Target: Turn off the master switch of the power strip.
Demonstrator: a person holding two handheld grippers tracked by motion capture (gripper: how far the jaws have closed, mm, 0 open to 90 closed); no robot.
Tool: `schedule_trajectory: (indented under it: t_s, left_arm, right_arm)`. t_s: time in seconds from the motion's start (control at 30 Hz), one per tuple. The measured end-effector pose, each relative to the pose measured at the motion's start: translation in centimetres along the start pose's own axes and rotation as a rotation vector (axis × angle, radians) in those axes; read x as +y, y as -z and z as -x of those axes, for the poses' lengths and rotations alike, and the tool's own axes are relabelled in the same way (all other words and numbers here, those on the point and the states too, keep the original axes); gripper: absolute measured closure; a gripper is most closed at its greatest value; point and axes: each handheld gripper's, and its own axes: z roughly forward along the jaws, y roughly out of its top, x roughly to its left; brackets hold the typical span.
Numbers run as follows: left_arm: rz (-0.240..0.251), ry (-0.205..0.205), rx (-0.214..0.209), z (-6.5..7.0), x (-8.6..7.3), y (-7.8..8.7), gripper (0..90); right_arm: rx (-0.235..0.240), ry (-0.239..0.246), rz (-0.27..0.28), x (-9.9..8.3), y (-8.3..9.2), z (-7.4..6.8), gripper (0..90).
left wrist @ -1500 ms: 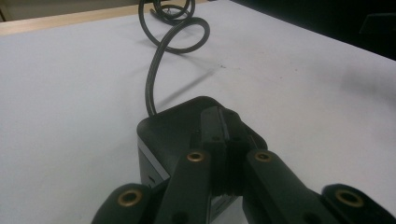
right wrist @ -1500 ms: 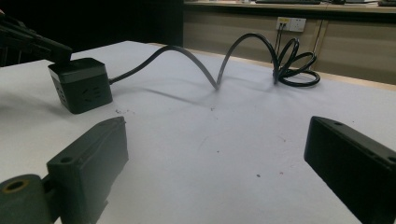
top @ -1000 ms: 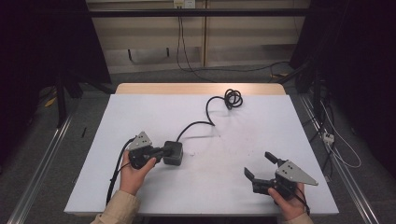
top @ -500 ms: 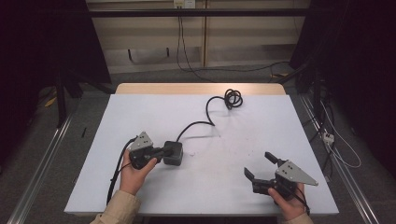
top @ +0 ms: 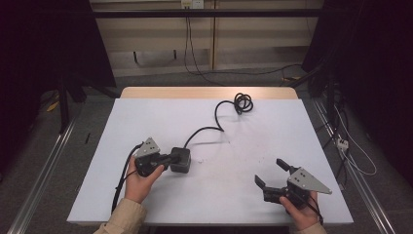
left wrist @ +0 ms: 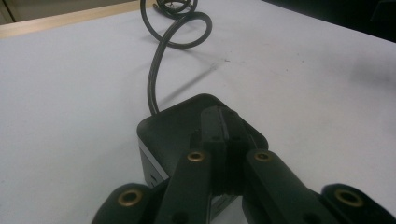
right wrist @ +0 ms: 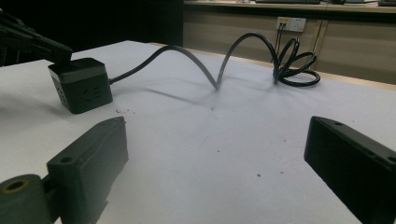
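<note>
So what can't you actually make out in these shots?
- Left tool, left gripper view: its closed tips lie over the black cube-shaped power adapter, hiding whether they pinch anything.
- Adapter's sockets, right gripper view: too dark to count.
- Coiled black cable: cut by the top edge.

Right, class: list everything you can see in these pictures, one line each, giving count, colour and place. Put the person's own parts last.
Power cube: one, black, on the table left of centre, lying under the tips of the left tool.
Cable: one, black, runs from the power cube toward the far edge and ends in a coil.
Table: one, white top with a wooden far edge, centre of the high view.
Wall socket: one, pale, on the back wall, with dark leads hanging from it.
Left tool: one, black with a grey plate, jaws shut, tips resting on top of the power cube.
Right tool: one, black with a grey plate, jaws open and empty, near the table's right front.
Hands: two, one on each tool, at the near edge.
</note>
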Motion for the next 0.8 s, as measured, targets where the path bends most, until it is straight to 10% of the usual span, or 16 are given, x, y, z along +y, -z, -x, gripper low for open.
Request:
schedule_trajectory:
  t_s: [0.8]
  left_arm:
    - [-0.016,-0.022,0.019,0.26,0.21,-0.01,90.0]
  right_arm:
    - [-0.002,0.0,0.001,0.01,0.05,0.03,5.7]
